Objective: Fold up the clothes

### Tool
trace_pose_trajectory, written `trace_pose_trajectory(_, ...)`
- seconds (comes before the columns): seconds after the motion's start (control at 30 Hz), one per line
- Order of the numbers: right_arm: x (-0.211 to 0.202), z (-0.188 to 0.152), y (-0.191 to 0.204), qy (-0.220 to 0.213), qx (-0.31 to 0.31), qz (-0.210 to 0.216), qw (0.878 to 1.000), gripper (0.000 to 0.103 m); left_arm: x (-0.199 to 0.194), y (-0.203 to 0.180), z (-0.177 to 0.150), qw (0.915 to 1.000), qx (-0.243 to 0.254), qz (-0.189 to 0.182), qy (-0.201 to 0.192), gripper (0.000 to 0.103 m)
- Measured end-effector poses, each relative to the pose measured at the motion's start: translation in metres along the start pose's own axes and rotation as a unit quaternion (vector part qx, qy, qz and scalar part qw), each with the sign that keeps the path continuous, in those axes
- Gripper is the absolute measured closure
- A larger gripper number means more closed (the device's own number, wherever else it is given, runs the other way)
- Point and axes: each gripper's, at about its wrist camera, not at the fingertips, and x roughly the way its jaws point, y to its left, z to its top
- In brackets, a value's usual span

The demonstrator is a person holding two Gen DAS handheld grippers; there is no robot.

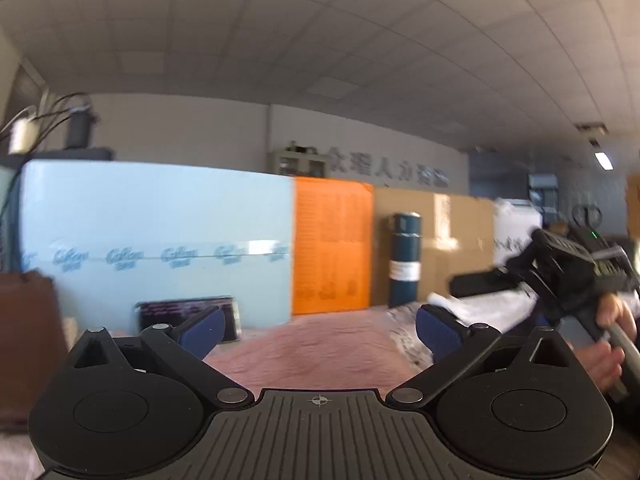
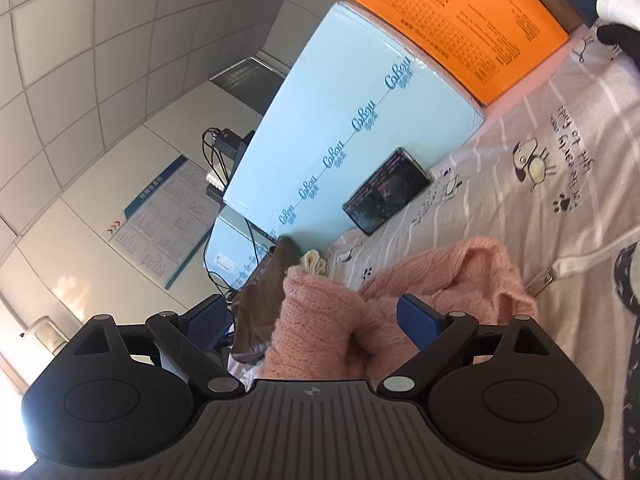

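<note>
Right gripper (image 2: 316, 322): fingers (image 2: 420, 322) spread wide, released. The pink knitted sweater (image 2: 360, 304) lies bunched between and just ahead of the two blue pads, on a bed sheet (image 2: 520, 128) printed with cartoon figures and stripes. Whether either pad touches the knit cannot be determined. The gripper body cuts off the near part of the sweater. A brown garment (image 2: 260, 304) lies at the sweater's left edge, with a small cream knitted piece (image 2: 314, 264) just beyond. A phone (image 2: 388, 190) with a lit screen leans at the foot of a light blue board (image 2: 352, 112); an orange board (image 2: 460, 20) stands beside it.

Left gripper (image 1: 318, 330): fingers (image 1: 202, 330) spread wide, released, holding nothing. The pink sweater (image 1: 316, 354) shows as a blurred pink surface beneath and beyond the pads, apart from them. The view is motion-blurred. At the right edge, the right gripper (image 1: 572, 276) appears in a hand (image 1: 608, 340), partly cut off by the frame. White cloth (image 1: 488, 312) lies near it; its kind cannot be made out.
</note>
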Motion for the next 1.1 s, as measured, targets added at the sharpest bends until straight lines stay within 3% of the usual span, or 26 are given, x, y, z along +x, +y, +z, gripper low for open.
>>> trace_pose_trajectory(0.07, 0.016, -0.004, 0.01, 0.023, -0.002, -0.001, 1.0, 0.011, 0.004, 0.031, -0.003, 0.9952, -0.07, 0.065, 0.018, 0.0)
trace_pose_trajectory(0.13, 0.036, -0.009, 0.02, 0.046, -0.005, -0.023, 0.999, 0.012, 0.012, 0.057, -0.012, 0.9829, -0.139, 0.11, 0.047, 0.0)
trace_pose_trajectory(0.2, 0.057, -0.014, 0.026, 0.069, -0.004, -0.054, 0.996, 0.018, 0.015, 0.074, -0.021, 0.9742, -0.189, 0.096, 0.076, 0.0)
trace_pose_trajectory(0.27, 0.076, -0.02, 0.027, 0.087, -0.006, -0.088, 0.992, 0.051, 0.022, 0.077, -0.03, 0.9722, -0.206, 0.06, 0.094, 0.0)
trace_pose_trajectory(0.37, 0.09, -0.025, 0.02, 0.095, 0.004, -0.111, 0.989, 0.079, 0.025, 0.073, -0.035, 0.9733, -0.199, 0.047, 0.104, 0.0)
trace_pose_trajectory(0.5, 0.061, -0.013, 0.016, 0.029, 0.021, -0.064, 0.997, 0.082, 0.024, 0.065, -0.034, 0.9784, -0.18, 0.041, 0.094, 0.0)
trace_pose_trajectory(0.6, 0.037, -0.001, 0.012, -0.002, -0.003, -0.107, 0.994, 0.082, 0.032, 0.06, -0.036, 0.9763, -0.179, 0.033, 0.117, 0.0)
trace_pose_trajectory(0.7, 0.017, 0.007, 0.004, -0.019, -0.011, -0.14, 0.99, 0.082, 0.039, 0.045, -0.033, 0.9797, -0.155, 0.019, 0.126, 0.0)
trace_pose_trajectory(0.83, 0.003, 0.004, -0.01, -0.03, -0.004, -0.156, 0.987, 0.082, 0.049, 0.027, -0.022, 0.9846, -0.139, 0.006, 0.106, 0.0)
trace_pose_trajectory(0.9, 0.002, 0.001, -0.014, -0.03, -0.011, -0.169, 0.985, 0.081, 0.065, 0.019, -0.023, 0.9843, -0.114, 0.028, 0.131, 0.0)
trace_pose_trajectory(1.0, 0.005, -0.005, -0.019, -0.029, -0.04, -0.201, 0.978, 0.075, 0.093, 0.013, -0.039, 0.9762, -0.084, 0.054, 0.192, 0.0)
trace_pose_trajectory(1.1, 0.009, -0.011, -0.02, -0.038, -0.069, -0.223, 0.972, 0.063, 0.101, 0.016, -0.048, 0.9706, -0.097, 0.052, 0.214, 0.0)
